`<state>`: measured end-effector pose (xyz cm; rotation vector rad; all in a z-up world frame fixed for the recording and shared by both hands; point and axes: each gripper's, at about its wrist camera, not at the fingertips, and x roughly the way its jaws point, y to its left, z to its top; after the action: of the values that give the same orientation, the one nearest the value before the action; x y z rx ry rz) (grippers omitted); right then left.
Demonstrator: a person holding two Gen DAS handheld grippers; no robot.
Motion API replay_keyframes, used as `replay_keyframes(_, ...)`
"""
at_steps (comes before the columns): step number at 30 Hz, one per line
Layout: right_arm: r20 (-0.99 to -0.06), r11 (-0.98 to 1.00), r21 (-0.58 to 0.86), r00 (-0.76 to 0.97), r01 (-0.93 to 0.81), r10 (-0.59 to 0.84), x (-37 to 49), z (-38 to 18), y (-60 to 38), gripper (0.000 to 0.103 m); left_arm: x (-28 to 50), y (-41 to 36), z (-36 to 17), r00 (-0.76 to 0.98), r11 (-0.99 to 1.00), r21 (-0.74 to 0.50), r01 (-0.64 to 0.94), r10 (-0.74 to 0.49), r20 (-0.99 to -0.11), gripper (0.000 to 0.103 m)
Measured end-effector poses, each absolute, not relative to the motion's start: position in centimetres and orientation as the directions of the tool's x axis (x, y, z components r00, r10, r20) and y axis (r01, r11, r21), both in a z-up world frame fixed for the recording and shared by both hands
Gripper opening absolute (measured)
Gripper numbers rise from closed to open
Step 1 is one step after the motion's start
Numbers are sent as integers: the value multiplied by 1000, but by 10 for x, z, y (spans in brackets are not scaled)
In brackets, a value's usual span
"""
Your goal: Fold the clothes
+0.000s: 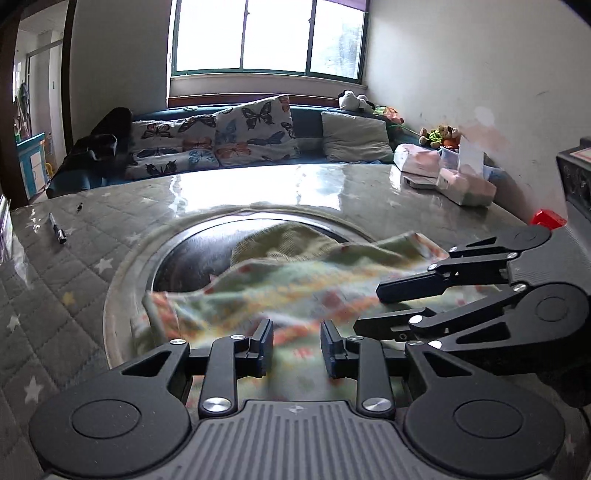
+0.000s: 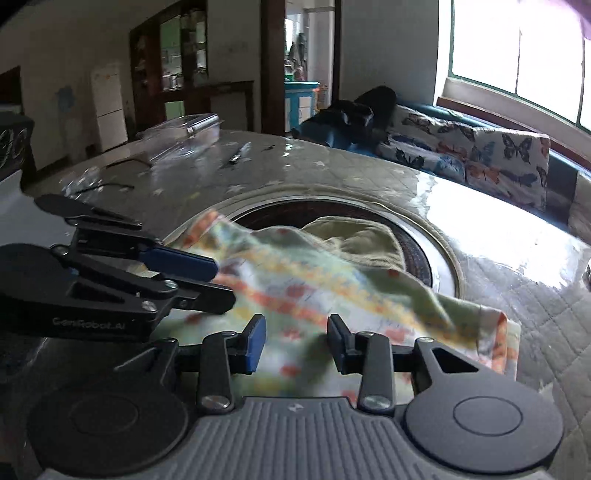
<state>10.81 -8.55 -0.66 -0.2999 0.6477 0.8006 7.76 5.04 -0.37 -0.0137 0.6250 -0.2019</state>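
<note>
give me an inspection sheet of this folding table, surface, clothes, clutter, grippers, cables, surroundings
Surface: quilted grey star-print table under glossy cover, round dark inset in the middle.
Job's things: patterned garment crumpled over the inset, blurred.
Clutter: pen, pink packets, red object, clear box.
Grippers: left gripper and right gripper both gapped above the garment, not pinching it.
Cables: thin dark cord.
Surroundings: sofa with butterfly cushions, window.

Blown-out window [image 1: 269,35] daylight, glare on the table [image 1: 258,184], motion-blurred cloth [image 1: 277,291], fisheye-bent edges.
</note>
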Motion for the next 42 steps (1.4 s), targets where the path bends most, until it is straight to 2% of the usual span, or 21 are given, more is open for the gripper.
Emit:
replay_keyframes(6, -623, 641, -72, 536, -764, 570, 71, -13, -94, 37, 51, 43, -15, 799, 982, -54, 179, -177, -575, 30)
replay_keyframes(14, -586, 696, 3, 563, -718, 583, 75, 0, -122, 37, 38, 63, -11, 816, 987, -103, 125, -161, -555, 31)
replay_keyframes(23, -623, 810, 47, 617, -584, 481, 98, -13, -170, 36, 37, 85, -13, 812, 991, -121, 61, -120, -571, 31)
replay_keyframes(27, -601, 827, 55, 643, -559, 475, 104, -6, -182, 36, 42, 92, -9, 813, 992, -122, 42, -105, -572, 31)
replay_keyframes(33, -626, 824, 54, 624, -564, 468, 111, -10, -182, 36, 54, 106, -11, 794, 992, -123, -12, -65, -604, 30)
replay_keyframes(42, -600, 816, 67, 630, -575, 493, 136, -4, -167, 37, 79, 102, 5, 828, 991, -133, 21, -92, -554, 29)
